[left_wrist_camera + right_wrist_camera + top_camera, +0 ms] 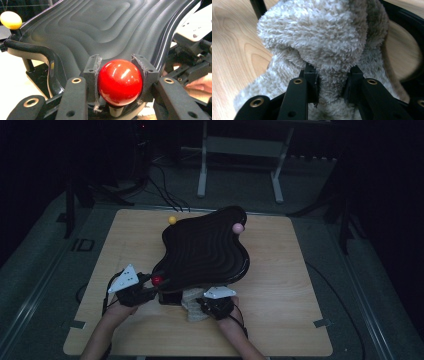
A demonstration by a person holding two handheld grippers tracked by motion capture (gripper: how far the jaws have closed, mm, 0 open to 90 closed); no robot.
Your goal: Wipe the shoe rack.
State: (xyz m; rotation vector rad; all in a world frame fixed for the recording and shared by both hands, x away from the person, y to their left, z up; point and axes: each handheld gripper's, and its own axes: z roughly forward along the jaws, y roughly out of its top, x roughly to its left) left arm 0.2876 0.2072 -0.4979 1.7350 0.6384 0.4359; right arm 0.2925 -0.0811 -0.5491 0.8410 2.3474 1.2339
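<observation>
Jaws of the left gripper [119, 82] clamp a glossy red ball [120, 82] at the near-left corner of a black tray [205, 251] with a wavy ridged top, which sits tilted on the wooden table [285, 315]. A yellow ball [172, 220] tops the tray's far-left corner and a pink ball [238, 227] its far-right corner. Just to the right, at the tray's near edge, the right gripper [332, 85] pinches a fold of fluffy beige cloth [322, 45], its jaws narrow around the bunched fabric, which lies on the table.
</observation>
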